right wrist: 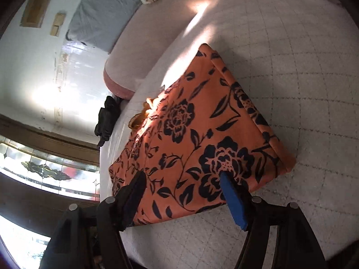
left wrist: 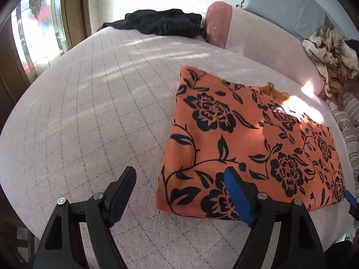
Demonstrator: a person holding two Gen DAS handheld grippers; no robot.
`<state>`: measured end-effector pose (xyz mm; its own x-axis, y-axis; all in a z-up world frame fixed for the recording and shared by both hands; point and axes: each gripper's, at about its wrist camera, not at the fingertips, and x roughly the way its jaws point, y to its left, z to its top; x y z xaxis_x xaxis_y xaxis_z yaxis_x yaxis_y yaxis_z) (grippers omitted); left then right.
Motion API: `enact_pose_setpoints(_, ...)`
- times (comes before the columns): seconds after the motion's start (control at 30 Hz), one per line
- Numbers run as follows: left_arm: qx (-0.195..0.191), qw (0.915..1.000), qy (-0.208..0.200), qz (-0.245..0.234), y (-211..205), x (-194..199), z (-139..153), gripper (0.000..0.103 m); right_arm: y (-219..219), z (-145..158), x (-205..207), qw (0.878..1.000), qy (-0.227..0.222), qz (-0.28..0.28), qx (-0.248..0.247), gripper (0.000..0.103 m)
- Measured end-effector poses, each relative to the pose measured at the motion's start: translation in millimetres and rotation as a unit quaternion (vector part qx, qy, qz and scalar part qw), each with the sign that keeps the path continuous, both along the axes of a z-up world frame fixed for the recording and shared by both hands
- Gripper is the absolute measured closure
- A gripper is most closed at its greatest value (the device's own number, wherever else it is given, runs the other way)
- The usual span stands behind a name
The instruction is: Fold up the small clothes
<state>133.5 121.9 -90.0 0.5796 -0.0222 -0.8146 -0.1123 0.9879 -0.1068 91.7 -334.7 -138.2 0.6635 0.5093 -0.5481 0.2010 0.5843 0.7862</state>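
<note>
An orange garment with black flowers (left wrist: 242, 139) lies folded into a flat rectangle on the pale quilted bed (left wrist: 89, 103). My left gripper (left wrist: 179, 174) is open and empty, just above the garment's near left corner, its right finger over the cloth. In the right wrist view the same garment (right wrist: 202, 139) lies flat, and my right gripper (right wrist: 181, 177) is open and empty over its near edge. The tip of the right gripper (left wrist: 351, 198) shows at the garment's right corner in the left wrist view.
A black garment (left wrist: 161, 23) lies at the far side of the bed beside a pink bolster (left wrist: 258, 35). A crumpled beige cloth (left wrist: 329, 60) sits at the far right. A grey pillow (left wrist: 289, 2) leans behind. A window (left wrist: 38, 27) is on the left.
</note>
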Motion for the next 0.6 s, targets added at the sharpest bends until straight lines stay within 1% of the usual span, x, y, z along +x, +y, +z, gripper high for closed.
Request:
enact_pose_setpoints(0.07, 0.000, 1.0000, -0.003, -0.003, -1.7, -4.1, 3.3, 0.022, 5.4, 4.5, -13.8, 1.000, -0.007, 0.004, 0.009, 0.030)
enact_pose_setpoints(0.2, -0.014, 0.9999, 0.003, -0.002, -3.7, -9.4, 2.7, 0.022, 16.1, -9.8, -25.6, 0.999, 0.021, 0.015, 0.034, 0.030)
enact_pose_setpoints(0.3, -0.011, 0.9999, -0.003, -0.009, -6.3, -7.3, 7.8, 0.022, 22.0, -7.9, -18.7, 0.999, 0.017, 0.024, 0.034, 0.030)
enact_pose_setpoints(0.43, -0.014, 0.9997, -0.015, -0.010, -8.0, 2.6, 10.5, 0.022, 27.4, 2.8, 5.5, 0.999, 0.001, 0.039, 0.024, 0.030)
enact_pose_setpoints(0.5, -0.018, 0.9998, -0.004, -0.007, -7.6, 11.2, -1.4, 0.022, 24.9, -1.1, 16.6, 0.999, -0.002, 0.041, 0.022, 0.030)
enact_pose_setpoints(0.53, -0.014, 0.9999, 0.009, -0.002, -6.8, 16.2, -12.7, 0.022, 22.5, -6.6, 22.5, 0.999, 0.002, 0.034, 0.006, 0.030)
enact_pose_setpoints(0.57, -0.003, 0.9994, 0.034, 0.004, -5.7, 21.2, -26.2, 0.022, 19.0, -15.1, 27.2, 0.999, 0.023, 0.018, -0.019, 0.030)
enact_pose_setpoints(0.6, -0.004, 0.9989, 0.047, 0.003, -3.2, 23.0, -35.0, 0.020, 13.6, -24.6, 28.8, 0.998, 0.051, 0.007, -0.031, 0.030)
